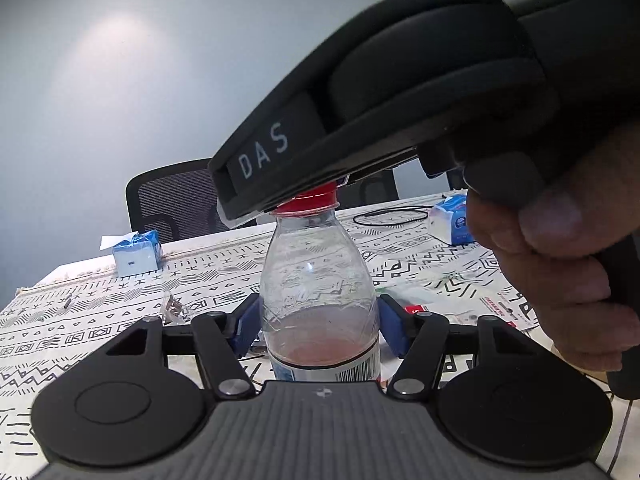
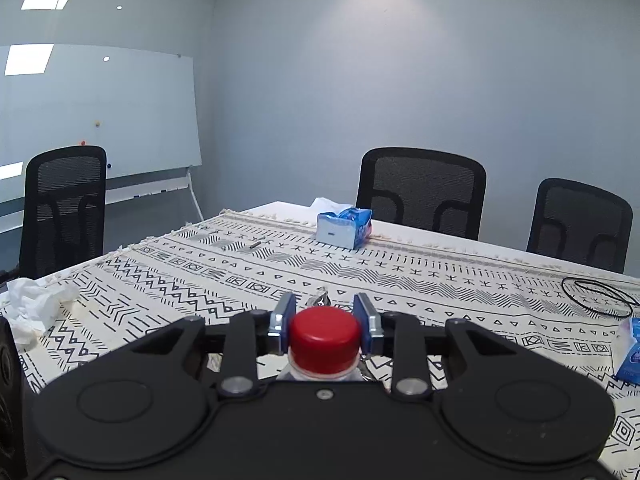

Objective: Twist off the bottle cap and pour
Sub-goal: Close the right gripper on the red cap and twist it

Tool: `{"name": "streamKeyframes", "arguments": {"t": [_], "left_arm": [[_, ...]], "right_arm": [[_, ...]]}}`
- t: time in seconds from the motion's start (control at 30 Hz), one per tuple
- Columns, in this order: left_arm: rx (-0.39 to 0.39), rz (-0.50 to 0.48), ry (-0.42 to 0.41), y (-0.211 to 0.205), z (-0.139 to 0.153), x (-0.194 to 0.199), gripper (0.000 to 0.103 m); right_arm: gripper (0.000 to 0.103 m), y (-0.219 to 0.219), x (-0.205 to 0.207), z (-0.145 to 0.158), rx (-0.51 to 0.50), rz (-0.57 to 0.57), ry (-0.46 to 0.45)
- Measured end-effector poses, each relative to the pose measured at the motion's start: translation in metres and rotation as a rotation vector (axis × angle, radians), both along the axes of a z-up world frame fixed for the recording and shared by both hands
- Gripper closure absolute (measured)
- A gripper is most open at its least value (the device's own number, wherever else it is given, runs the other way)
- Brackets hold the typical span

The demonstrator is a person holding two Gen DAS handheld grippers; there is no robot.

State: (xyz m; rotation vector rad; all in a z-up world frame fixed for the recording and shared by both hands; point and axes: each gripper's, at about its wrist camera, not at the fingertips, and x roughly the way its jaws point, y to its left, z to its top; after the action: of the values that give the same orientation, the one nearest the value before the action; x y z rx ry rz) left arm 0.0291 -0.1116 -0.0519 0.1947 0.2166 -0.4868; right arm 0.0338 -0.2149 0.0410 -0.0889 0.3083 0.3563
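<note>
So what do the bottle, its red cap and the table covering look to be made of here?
Bottle: clear, glossy plastic by the look; see-through wall with highlights, reddish liquid low inside. Red cap: smooth opaque plastic, soft sheen. Tablecloth: probably woven fabric, matte, fringed edge, black printed pattern.
</note>
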Motion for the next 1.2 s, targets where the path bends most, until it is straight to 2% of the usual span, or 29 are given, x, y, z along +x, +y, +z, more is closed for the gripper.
{"name": "streamKeyframes", "arguments": {"t": [0.23,0.4,0.57,0.67,0.8,0.83,0.9,1.0,1.13,1.2], "left_arm": [[0.0,-0.027,0.019,0.007,0.004,0.008,0.045],[0.013,-0.053,0.018,0.01,0.005,0.002,0.045],[-0.007,-0.063,0.021,0.016,0.003,0.003,0.046],[-0.031,-0.067,0.034,0.021,0.003,0.006,0.046],[-0.029,-0.074,0.025,0.021,0.002,0.005,0.046],[-0.023,-0.071,0.018,0.02,0.002,0.004,0.046],[-0.026,-0.067,0.017,0.02,0.001,0.005,0.046],[-0.033,-0.059,0.019,0.019,0.002,0.004,0.045],[-0.031,-0.048,0.014,0.017,0.002,0.003,0.045],[-0.032,-0.044,0.012,0.016,0.002,0.002,0.045]], "right_arm": [[0.07,-0.015,0.007,-0.001,0.042,0.113,-0.002],[0.07,-0.022,0.008,0.004,0.109,0.121,0.068],[0.069,-0.031,0.013,0.004,0.156,0.176,0.096],[0.069,-0.032,0.018,0.001,0.132,0.257,0.066],[0.069,-0.048,0.025,-0.008,0.115,0.454,-0.008],[0.069,-0.049,0.026,-0.007,0.119,0.462,0.0],[0.069,-0.048,0.026,-0.003,0.117,0.44,0.027],[0.067,-0.034,0.015,0.005,0.096,0.306,0.055],[0.065,-0.014,-0.005,0.011,0.046,0.109,0.013],[0.062,-0.01,-0.01,0.012,0.053,0.054,0.009]]}}
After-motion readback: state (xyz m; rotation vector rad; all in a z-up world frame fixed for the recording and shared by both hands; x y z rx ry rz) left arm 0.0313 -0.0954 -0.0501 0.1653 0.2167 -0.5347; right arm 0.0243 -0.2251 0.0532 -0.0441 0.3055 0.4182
